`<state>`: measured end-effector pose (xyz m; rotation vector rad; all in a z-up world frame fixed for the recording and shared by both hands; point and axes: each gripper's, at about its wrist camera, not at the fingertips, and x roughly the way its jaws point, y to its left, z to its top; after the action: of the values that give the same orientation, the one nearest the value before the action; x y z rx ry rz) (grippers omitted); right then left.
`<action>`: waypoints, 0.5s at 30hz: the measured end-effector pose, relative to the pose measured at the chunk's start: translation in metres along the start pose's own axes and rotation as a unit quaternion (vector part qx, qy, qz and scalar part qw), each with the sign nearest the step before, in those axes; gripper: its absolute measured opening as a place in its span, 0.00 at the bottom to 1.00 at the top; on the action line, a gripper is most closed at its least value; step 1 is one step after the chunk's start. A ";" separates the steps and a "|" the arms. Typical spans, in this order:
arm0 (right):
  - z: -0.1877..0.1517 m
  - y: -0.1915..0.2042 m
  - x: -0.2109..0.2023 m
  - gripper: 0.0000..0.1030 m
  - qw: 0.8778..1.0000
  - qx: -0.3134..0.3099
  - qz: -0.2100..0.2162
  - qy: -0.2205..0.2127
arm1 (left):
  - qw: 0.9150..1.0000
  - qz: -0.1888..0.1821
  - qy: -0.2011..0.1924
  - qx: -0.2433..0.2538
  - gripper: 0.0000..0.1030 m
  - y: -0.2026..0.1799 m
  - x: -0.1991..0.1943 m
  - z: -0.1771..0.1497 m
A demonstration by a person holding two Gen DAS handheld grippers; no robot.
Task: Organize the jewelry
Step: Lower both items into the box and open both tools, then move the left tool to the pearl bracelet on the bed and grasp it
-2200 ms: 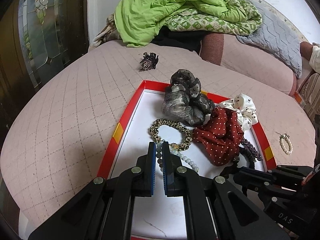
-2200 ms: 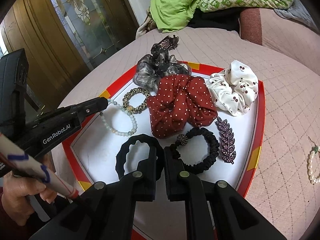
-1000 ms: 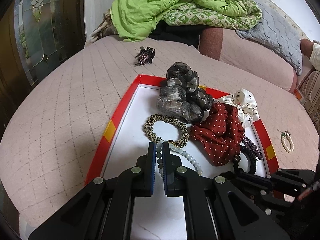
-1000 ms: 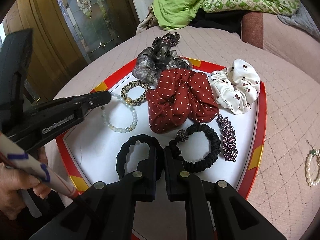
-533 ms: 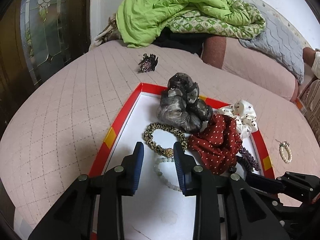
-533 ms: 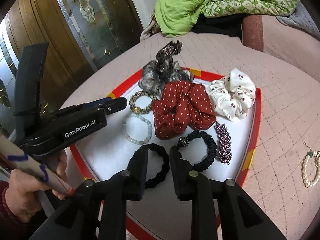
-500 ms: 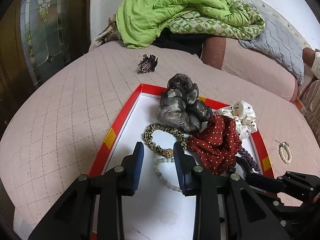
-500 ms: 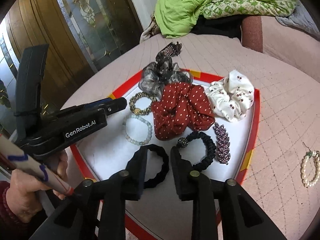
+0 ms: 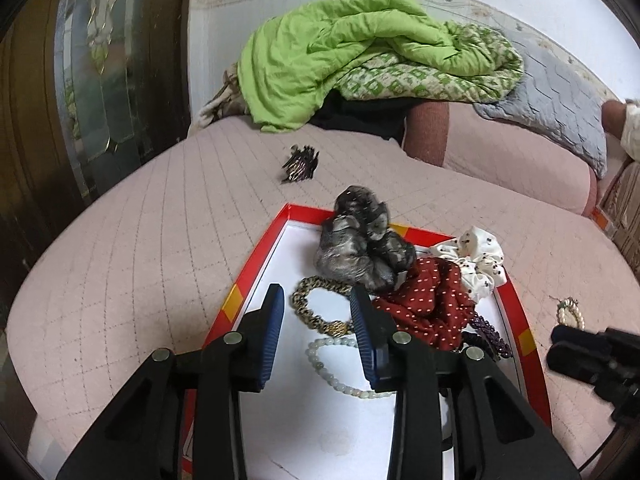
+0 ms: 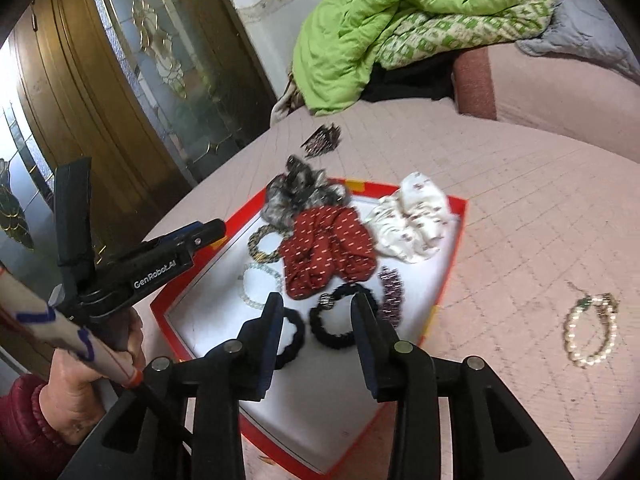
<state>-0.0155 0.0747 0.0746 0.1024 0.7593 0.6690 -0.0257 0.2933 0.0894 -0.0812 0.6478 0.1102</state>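
A red-rimmed white tray [image 9: 256, 276] [image 10: 452, 264] lies on the pink bed. It holds a grey scrunchie [image 9: 360, 248], a red dotted scrunchie [image 10: 328, 248], a white scrunchie [image 10: 412, 220], a leopard hair tie [image 9: 308, 312], a pale bead bracelet [image 9: 332, 364], two black hair ties [image 10: 336, 320] and a leaf barrette [image 10: 390, 292]. My left gripper [image 9: 316, 300] hangs above the bead bracelet, jaws opening, nothing between them. My right gripper [image 10: 317, 308] hovers over the black hair ties, jaws opening and empty. A pearl bracelet [image 10: 590, 330] and a dark hair claw [image 9: 300, 164] lie on the bed outside the tray.
A green quilt [image 9: 348, 56] and a grey pillow [image 9: 560, 112] are heaped at the far end of the bed. A wood-and-glass door [image 10: 132, 92] stands at the left. A hand in a red sleeve [image 10: 80, 396] holds the left gripper's handle.
Both grippers were shut low at the tray, the left at the bead bracelet, the right at a black hair tie. Both have parted their jaws and risen; the pieces lie in the tray.
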 end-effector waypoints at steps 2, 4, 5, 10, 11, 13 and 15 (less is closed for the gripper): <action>0.000 -0.007 -0.009 0.39 1.000 0.006 -0.002 -0.007 | 1.000 -0.001 -0.010 0.021 0.33 -0.010 -0.005 -0.001; 0.001 -0.017 -0.020 0.41 1.000 0.016 -0.008 -0.018 | 0.999 0.002 -0.016 0.048 0.35 -0.022 -0.010 -0.001; 0.002 -0.022 -0.025 0.42 0.999 0.021 -0.011 -0.023 | 0.998 0.002 -0.019 0.061 0.35 -0.028 -0.013 -0.002; 0.004 -0.051 -0.056 0.48 0.996 0.056 -0.031 -0.055 | 0.995 -0.018 -0.022 0.093 0.42 -0.060 -0.033 -0.005; 0.005 -0.057 -0.061 0.48 0.996 0.064 -0.037 -0.060 | 0.995 -0.025 -0.019 0.098 0.42 -0.067 -0.036 -0.005; 0.007 -0.068 -0.071 0.48 0.994 0.077 -0.048 -0.069 | 0.993 -0.034 -0.014 0.111 0.42 -0.084 -0.040 -0.003; 0.008 -0.078 -0.083 0.48 0.991 0.090 -0.051 -0.082 | 0.991 -0.044 -0.012 0.124 0.42 -0.101 -0.043 -0.001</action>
<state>-0.0136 -0.0348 0.1053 0.2779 0.6603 0.4886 -0.0471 0.1901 0.1189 0.1308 0.6291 -0.0537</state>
